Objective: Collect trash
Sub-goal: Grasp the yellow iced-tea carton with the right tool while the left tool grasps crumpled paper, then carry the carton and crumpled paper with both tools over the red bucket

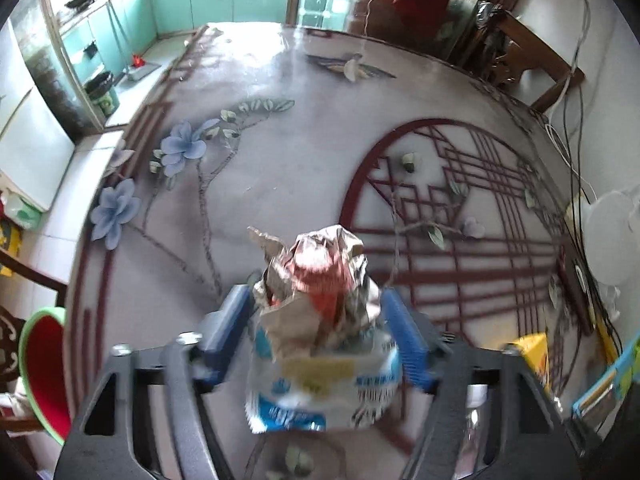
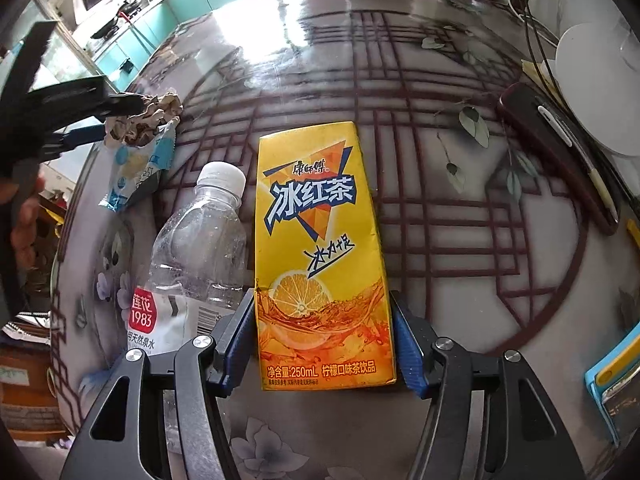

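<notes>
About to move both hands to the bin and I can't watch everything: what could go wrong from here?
1. The left gripper pinches only part of the crumpled wrapper bundle; loose paper could slip out mid-carry.
2. The plastic bottle lies right beside the tea carton in the right gripper; lifting may knock it rolling.
3. The carton is held near its bottom end, so it could pivot in the jaws.
</notes>
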Tool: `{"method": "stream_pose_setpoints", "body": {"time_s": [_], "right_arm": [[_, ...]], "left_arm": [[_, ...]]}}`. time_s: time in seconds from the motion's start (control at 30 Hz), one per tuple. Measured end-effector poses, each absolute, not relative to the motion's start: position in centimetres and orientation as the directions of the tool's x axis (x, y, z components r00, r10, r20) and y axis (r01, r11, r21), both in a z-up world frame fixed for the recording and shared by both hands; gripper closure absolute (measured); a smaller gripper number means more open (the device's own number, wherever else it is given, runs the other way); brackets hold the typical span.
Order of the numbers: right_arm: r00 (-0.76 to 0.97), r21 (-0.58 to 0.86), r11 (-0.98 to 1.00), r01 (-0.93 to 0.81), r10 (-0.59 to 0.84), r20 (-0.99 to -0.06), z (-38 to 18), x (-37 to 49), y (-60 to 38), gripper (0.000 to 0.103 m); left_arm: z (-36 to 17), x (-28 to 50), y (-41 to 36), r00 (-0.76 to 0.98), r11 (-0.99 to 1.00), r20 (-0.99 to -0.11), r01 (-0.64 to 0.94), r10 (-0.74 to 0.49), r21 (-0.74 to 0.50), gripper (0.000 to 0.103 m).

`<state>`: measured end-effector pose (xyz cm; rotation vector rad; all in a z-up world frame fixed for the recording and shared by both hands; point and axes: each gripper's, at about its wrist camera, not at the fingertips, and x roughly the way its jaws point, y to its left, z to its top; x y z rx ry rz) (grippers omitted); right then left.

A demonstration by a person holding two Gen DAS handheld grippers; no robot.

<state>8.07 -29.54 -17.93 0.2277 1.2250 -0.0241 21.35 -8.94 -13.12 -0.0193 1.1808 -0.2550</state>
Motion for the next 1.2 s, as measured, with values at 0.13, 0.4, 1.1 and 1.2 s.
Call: {"method": "stream_pose_setpoints", "body": {"time_s": [0.13, 0.4, 1.1, 1.2], "right_arm": [[0.344, 0.164, 0.975, 0.149, 0.104, -0.933, -18.0, 8.2, -29.5, 0.043], [0.38, 0.133, 0.978, 0.159, 0.064, -0.923, -16.7, 7.2, -29.7, 0.043], [0.503, 0.095, 0.993, 0.074, 0.045, -0.863, -9.8, 5.1, -24.1, 0.043], [0.512, 0.094, 0.994, 0.052, 0.054, -0.857, -9.3, 5.1, -22.8, 0.043]], "left_arm": [[-13.2, 21.4, -8.8, 0.355, 0.97, -0.909, 0.18, -0.22, -0.165, 0.068], [-9.7, 17.6, -6.3, 0.419, 0.958, -0.866, 0.201, -0.272, -0.204, 0.07], [-9.2, 6.3, 1.8, 0.419, 0.968, -0.873, 0.134, -0.25, -0.213, 0.068], [-9.0, 5.9, 2.9, 0.429, 0.969, -0.869, 0.12, -0.247, -0.216, 0.068]]}}
